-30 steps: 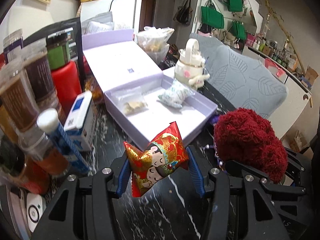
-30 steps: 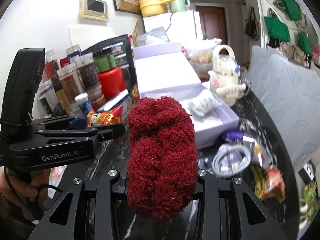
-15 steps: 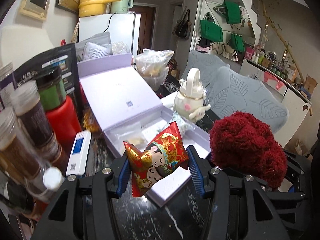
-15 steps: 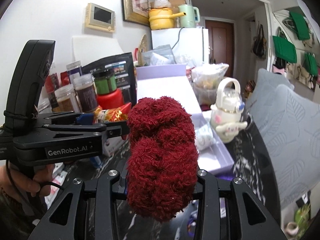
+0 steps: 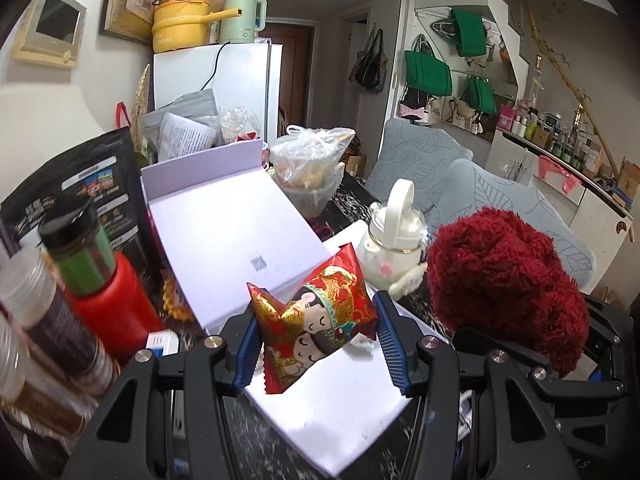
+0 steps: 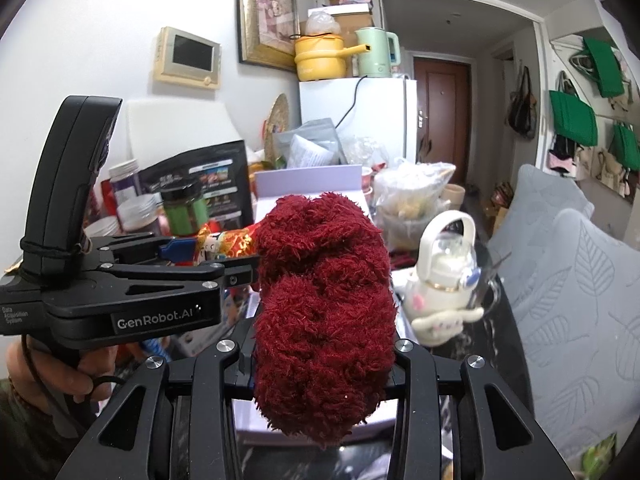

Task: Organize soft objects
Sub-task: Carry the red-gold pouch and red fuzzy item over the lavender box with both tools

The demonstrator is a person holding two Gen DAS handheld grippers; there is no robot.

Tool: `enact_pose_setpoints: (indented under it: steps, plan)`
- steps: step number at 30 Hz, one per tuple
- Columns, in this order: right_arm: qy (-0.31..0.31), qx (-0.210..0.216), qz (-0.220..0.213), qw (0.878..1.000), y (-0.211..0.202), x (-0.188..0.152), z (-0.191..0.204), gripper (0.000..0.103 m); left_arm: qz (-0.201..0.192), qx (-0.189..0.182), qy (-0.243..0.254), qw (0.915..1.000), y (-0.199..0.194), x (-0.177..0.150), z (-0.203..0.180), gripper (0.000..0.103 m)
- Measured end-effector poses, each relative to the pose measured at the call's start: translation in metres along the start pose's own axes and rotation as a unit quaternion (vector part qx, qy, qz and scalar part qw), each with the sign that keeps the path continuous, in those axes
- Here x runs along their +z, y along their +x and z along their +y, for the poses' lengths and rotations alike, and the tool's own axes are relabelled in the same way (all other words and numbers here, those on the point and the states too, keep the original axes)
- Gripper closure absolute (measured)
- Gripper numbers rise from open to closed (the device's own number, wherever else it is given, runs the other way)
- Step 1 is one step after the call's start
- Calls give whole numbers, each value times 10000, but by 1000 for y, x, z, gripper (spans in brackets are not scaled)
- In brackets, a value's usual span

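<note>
Left gripper clamped on red pouch, right gripper squeezing yarn; both held above open box, directly beneath.

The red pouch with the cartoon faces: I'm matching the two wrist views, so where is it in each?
Left wrist: red pouch low centre, gripped between the left tongs.
Right wrist: red pouch left of centre, mostly hidden behind the fuzzy red bundle.
Shared landmark: white teapot.

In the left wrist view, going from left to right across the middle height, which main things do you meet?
Red jar → open lilac box → red foil pouch in the left gripper → white teapot → dark red fluffy item.
</note>
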State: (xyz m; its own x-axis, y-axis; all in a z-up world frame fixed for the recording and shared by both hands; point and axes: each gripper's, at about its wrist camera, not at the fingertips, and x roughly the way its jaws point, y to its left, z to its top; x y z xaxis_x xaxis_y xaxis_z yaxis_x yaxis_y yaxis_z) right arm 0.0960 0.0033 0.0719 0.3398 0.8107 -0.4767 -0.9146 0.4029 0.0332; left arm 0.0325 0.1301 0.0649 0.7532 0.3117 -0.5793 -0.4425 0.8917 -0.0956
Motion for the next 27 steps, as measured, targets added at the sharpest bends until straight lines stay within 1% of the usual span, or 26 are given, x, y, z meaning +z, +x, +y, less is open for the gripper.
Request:
enact_pose_setpoints:
  steps: [7, 11, 13, 17, 20, 23, 27]
  plan:
    - [-58, 106, -58, 9999, 30, 26, -17, 66, -73, 83, -65, 9999, 26, 22, 6, 51]
    - [-71, 164, -36, 9998, 50, 32, -24, 66, -96, 204, -139, 9996, 41, 29, 13, 51]
    - [-44, 205, -9, 9998, 58, 32, -28, 66, -53, 191, -181, 9996, 51, 30, 18, 51]
    - [31, 265, 169, 9995, 83, 27, -34, 65, 118, 199, -194, 9995, 72, 24, 24, 51]
    - [18, 270, 361, 9990, 99, 22, -37, 65, 348, 205, -202, 9990, 89, 19, 27, 51]
    - [70, 301, 548, 9980, 110, 18, -41, 65, 439, 225, -231, 9985, 97, 15, 28, 51]
    - [133, 195, 788, 9966, 122, 12, -46, 65, 654, 209, -227, 9974, 109, 10, 30, 51]
